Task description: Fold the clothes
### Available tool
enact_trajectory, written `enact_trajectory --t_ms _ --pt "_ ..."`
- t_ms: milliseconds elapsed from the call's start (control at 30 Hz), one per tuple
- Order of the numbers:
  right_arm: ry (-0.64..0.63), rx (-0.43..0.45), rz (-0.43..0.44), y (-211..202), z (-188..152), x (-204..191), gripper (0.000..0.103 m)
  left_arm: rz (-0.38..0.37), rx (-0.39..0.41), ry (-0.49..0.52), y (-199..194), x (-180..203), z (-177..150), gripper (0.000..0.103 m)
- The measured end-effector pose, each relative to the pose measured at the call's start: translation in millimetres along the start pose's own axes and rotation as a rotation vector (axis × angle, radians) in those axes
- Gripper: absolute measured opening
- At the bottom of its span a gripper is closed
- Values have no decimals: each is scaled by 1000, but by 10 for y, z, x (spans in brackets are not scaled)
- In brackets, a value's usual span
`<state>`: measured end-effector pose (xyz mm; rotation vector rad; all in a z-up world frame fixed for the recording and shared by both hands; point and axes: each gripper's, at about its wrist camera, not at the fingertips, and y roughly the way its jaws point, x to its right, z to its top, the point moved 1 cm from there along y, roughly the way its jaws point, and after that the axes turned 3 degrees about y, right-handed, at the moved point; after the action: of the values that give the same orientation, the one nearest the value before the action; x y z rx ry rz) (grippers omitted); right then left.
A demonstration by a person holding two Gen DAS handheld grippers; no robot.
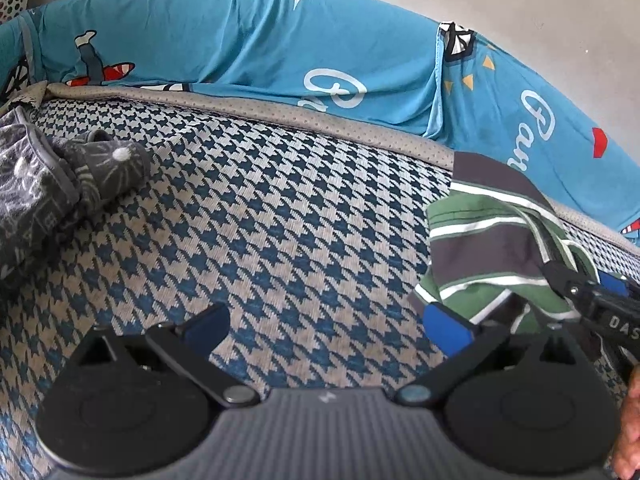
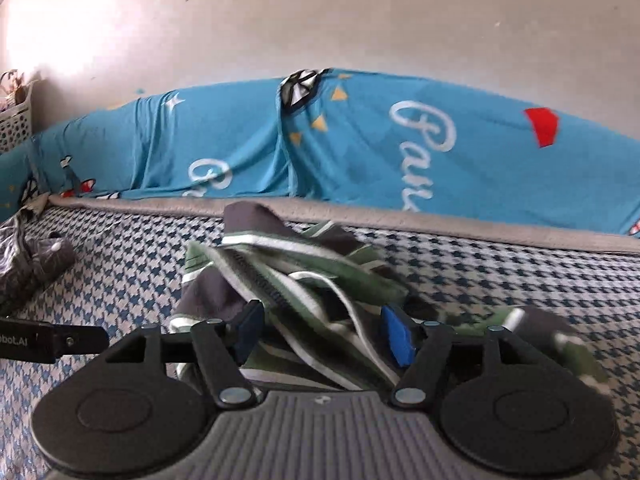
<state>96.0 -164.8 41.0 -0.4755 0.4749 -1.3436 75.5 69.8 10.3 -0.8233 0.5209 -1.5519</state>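
**Striped garment lies bunched between two open grippers on a houndstooth bed**

The right gripper (image 2: 324, 332) has its blue-padded fingers (image 2: 396, 340) spread apart, with folds of a green, grey and white striped garment (image 2: 288, 280) rising in the gap between them; nothing shows the pads pressing on cloth. The left gripper (image 1: 324, 324) is likewise spread wide, its pads over bare houndstooth bed cover (image 1: 280, 208), with its right pad just beside the near edge of the striped garment (image 1: 492, 248).

The garment sits crumpled in a loose heap toward the far edge of the cover, not laid flat and not folded. It looks soft, thin and light, likely to sag and slide once lifted by one point, so a pinch on an edge, hem or corner would probably serve better than a grab into the bunched middle. Which fold is a hem cannot be told from here.

To the left lies a separate grey patterned cloth (image 1: 48, 188), also rumpled. Behind runs a blue printed sheet (image 2: 360, 152) draped along a pale wall (image 2: 320, 20), with a white perforated basket (image 2: 14, 124) at the far left.
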Motion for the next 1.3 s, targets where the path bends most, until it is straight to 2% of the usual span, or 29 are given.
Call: enact_trajectory --t_ms 67,133,200,267,300,567,667,767,933,1033,1167,1300 --pt "-18 -17 -26 57 -28 -32 64 -2 -12 -3 24 -5 2 103" --pt "-28 -12 -20 45 -35 -64 55 -1 -9 -1 19 -3 7 103" --pt "-37 -7 -9 25 -39 -97 29 2 -1 2 5 3 15 103" --pt "-51 0 11 -49 -55 -154 13 6 6 6 -9 8 24 103" --pt "-62 4 30 -132 -72 -201 10 10 15 6 -26 7 33 103" --pt "-147 38 181 -790 -216 -582 9 34 114 -19 -275 -77 127 103" --pt "-184 8 231 -999 -457 -762 9 25 139 -13 -364 -95 100 103" --pt "-209 -27 246 -1148 -737 -913 10 18 149 -4 -432 -107 27 103" --pt "-246 -122 276 -1199 -1101 -1088 17 -2 123 1 -490 -143 -133 103" --pt "-262 -113 304 -1291 -1128 -1156 21 1 103 -1 -505 -161 -231 103" --pt "-283 -100 342 -1413 -1165 -1246 33 13 80 -9 -507 -176 -307 103" --pt "-253 -67 273 -1352 -1051 -1221 35 24 58 -16 -509 -191 -383 103"
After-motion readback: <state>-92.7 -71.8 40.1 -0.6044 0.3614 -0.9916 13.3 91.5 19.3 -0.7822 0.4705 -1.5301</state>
